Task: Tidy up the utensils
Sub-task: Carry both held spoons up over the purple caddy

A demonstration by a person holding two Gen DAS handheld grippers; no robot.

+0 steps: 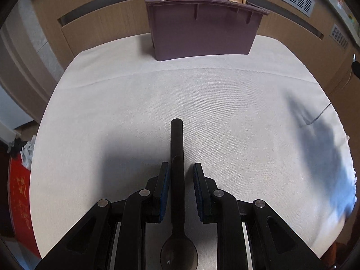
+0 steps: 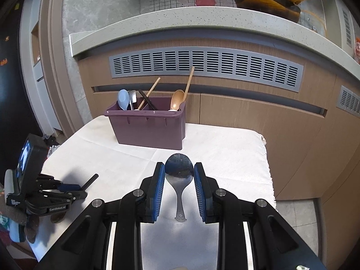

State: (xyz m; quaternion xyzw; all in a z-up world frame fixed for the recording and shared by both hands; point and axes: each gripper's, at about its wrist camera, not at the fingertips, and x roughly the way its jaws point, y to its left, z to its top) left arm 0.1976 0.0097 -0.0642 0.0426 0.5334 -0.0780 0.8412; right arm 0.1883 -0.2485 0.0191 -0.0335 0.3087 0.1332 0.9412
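A purple utensil caddy point(image 1: 202, 27) point(image 2: 148, 126) stands at the far edge of the cloth-covered table point(image 1: 135, 112) point(image 2: 225, 148). It holds a blue spoon point(image 2: 123, 99), a metal spoon, chopsticks and a wooden spoon point(image 2: 176, 100). My left gripper point(image 1: 181, 172) point(image 2: 77, 190) points steeply down, shut on a black spoon point(image 1: 177, 157). Its handle point(image 2: 91, 180) sticks out past the fingertips and its bowl lies back near the camera. My right gripper point(image 2: 179, 172) is shut on a metal spoon point(image 2: 179, 168), gripped by its bowl, with the handle trailing back toward the camera.
Wooden cabinet fronts with grey vent grilles point(image 2: 207, 65) rise right behind the table. A counter above carries a dark pan point(image 2: 270, 3). The cloth's fringed right edge point(image 2: 268, 168) marks the table's side, and the floor lies beyond it. A red object point(image 1: 19, 202) sits low on the left.
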